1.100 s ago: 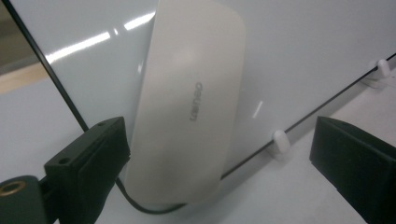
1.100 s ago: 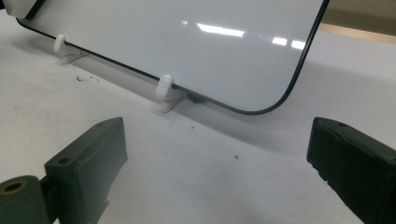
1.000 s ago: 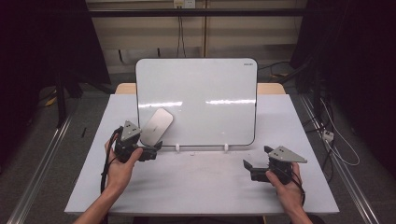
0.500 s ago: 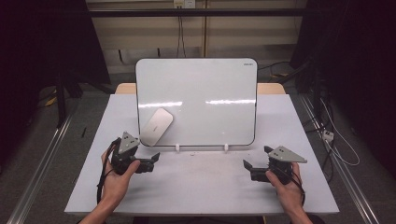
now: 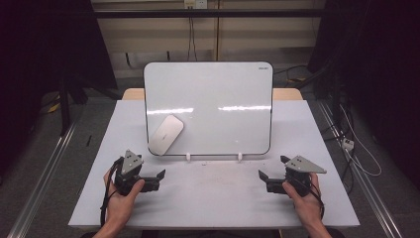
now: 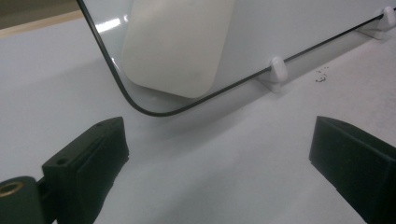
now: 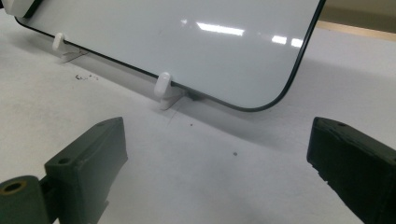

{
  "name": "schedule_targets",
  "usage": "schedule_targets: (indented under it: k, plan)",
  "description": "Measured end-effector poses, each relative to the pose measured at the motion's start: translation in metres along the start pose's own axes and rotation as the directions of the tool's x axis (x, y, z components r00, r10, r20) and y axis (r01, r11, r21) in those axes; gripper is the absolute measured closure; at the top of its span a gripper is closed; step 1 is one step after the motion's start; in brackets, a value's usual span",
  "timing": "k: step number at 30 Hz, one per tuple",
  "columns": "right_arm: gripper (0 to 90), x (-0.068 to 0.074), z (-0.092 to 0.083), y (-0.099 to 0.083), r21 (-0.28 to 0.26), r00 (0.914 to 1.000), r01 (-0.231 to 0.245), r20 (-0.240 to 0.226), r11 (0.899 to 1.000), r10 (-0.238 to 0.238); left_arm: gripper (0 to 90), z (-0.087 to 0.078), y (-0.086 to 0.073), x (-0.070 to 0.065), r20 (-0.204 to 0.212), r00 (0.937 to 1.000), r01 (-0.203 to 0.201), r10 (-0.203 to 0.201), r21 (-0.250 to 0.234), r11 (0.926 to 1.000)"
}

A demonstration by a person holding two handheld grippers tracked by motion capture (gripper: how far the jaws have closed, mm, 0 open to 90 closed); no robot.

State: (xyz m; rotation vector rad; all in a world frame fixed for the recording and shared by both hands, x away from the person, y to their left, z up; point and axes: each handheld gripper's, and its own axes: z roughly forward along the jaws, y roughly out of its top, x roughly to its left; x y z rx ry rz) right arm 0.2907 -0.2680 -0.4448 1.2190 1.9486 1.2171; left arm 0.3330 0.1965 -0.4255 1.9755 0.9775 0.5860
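A white whiteboard (image 5: 218,106) with a thin black rim stands tilted back on two white clips (image 5: 189,156) at the table's middle. A pale rounded eraser (image 5: 166,135) clings slantwise to its lower left corner. In front of that corner my left gripper (image 5: 158,180) is held open over the table, with nothing between its jaws. The left gripper view looks past the open left gripper (image 6: 219,154) at the eraser (image 6: 180,44) and one clip (image 6: 275,70). My right gripper (image 5: 272,167) is open near the front right. In its view the right gripper (image 7: 217,154) faces the whiteboard's (image 7: 187,46) lower right corner.
The grey-white table (image 5: 213,198) has a few dark specks (image 7: 86,77) in front of the board. Dark curtains, cables and floor rails surround the table. A wooden edge (image 5: 287,93) shows behind the board.
My left gripper drew back from the eraser toward the table's front, leaving the eraser stuck on the board. The right gripper has stayed put.
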Motion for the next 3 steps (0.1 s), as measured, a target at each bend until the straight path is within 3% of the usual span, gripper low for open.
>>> schedule_targets:
  k: [3]
  plan:
    - [4.9, -0.0010, -0.0007, 0.0000, -0.002, 1.0000, -0.006, 0.002, 1.000, 0.006, 4.2, -0.0007, -0.0002, 0.0010, 0.003, 0.9998, 0.017, -0.017, -0.010, 0.9998]
